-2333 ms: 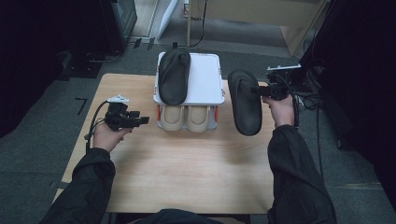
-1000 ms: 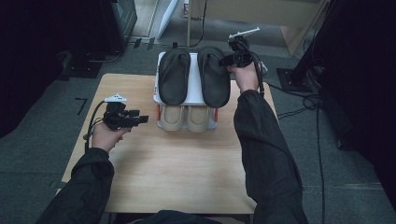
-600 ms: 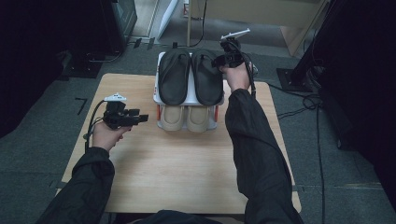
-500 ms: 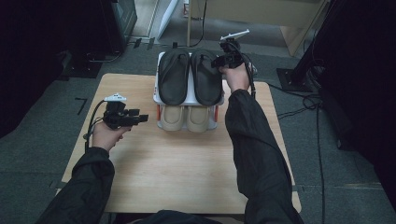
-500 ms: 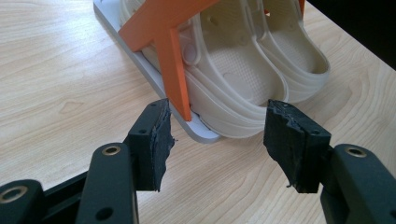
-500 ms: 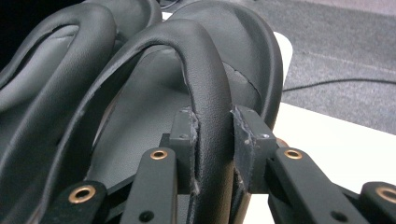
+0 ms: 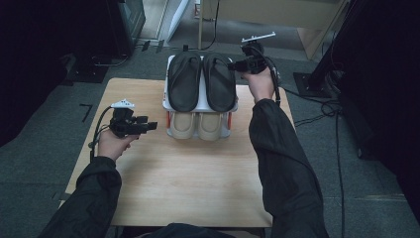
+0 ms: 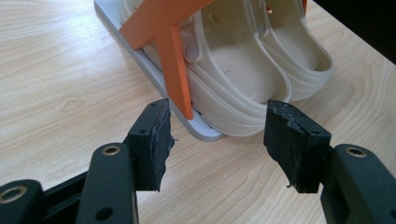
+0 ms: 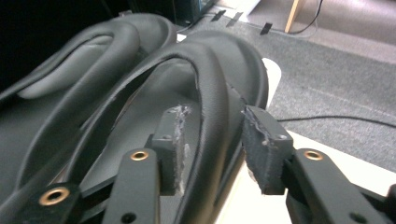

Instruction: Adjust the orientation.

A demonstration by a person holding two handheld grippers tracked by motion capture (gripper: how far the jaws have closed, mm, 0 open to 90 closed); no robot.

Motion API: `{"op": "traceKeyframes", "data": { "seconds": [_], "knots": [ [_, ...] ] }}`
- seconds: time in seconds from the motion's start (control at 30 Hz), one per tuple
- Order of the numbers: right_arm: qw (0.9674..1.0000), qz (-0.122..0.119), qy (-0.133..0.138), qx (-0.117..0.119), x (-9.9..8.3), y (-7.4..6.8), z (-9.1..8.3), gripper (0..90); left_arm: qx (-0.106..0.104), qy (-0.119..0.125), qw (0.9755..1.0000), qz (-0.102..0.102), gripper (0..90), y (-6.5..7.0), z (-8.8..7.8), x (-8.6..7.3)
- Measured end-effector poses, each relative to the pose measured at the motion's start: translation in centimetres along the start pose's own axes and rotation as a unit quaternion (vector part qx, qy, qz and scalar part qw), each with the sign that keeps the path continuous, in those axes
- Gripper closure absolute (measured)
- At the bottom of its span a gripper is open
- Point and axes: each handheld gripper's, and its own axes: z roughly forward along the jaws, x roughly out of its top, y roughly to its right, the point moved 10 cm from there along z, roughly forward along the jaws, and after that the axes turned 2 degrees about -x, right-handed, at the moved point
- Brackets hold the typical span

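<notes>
Two black sandals (image 7: 202, 82) are now being shown side by side on the white rack's top tier (image 7: 199, 107) | right hand-held gripper (image 9: 210, 140) jaws are being opened off the right sandal's strap (image 9: 211, 93), strap between the pads, placement judged done | left hand-held gripper (image 8: 219, 135) is being held apart and empty over the counter (image 7: 188, 178) beside the beige clogs (image 8: 252, 70).

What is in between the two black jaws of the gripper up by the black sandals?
In the right gripper view, the right gripper has the strap of the right black sandal between its jaws. The jaws have just been opening, with gaps on both sides of the strap.
</notes>
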Motion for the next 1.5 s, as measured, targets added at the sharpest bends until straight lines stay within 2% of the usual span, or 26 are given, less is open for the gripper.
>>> {"op": "traceKeyframes", "data": {
  "seconds": [0.13, 0.23, 0.47, 0.6, 0.7, 1.03, 1.3, 1.5],
  "knots": [
    [0.9999, -0.008, 0.004, -0.008, -0.4, 0.9, -1.5, 67.3, 0.001, 0.000, 1.0000, 0.001, 41.5, 0.0, 0.0, 0.0],
    [0.9999, -0.011, 0.001, -0.011, -1.5, 1.6, -1.8, 69.3, 0.001, 0.000, 1.0000, 0.001, 41.6, 0.1, 0.0, 0.0],
    [0.9998, -0.014, -0.014, -0.010, -5.0, 1.9, -0.2, 69.3, 0.000, 0.001, 1.0000, -0.001, 41.6, 0.1, 0.1, 0.0],
    [0.9996, -0.012, -0.022, -0.012, -5.9, 1.8, 0.7, 69.3, 0.000, 0.001, 1.0000, 0.000, 41.6, 0.1, 0.1, 0.0],
    [0.9997, -0.008, -0.022, -0.007, -6.0, 1.5, 1.0, 69.4, -0.001, 0.001, 1.0000, -0.001, 41.6, 0.0, 0.1, 0.0],
    [0.9996, -0.022, -0.018, 0.000, -5.7, 0.3, 1.2, 68.6, -0.001, 0.000, 1.0000, -0.001, 41.6, 0.1, 0.1, 0.0],
    [0.9997, -0.018, -0.018, 0.003, -5.8, 0.4, 1.2, 65.1, -0.001, -0.001, 1.0000, -0.002, 41.4, 0.1, 0.2, 0.0],
    [0.9993, -0.035, -0.011, -0.001, -5.8, 0.4, 0.9, 58.2, -0.002, -0.003, 1.0000, -0.004, 41.0, 0.0, 0.2, -0.1]
  ]
}}
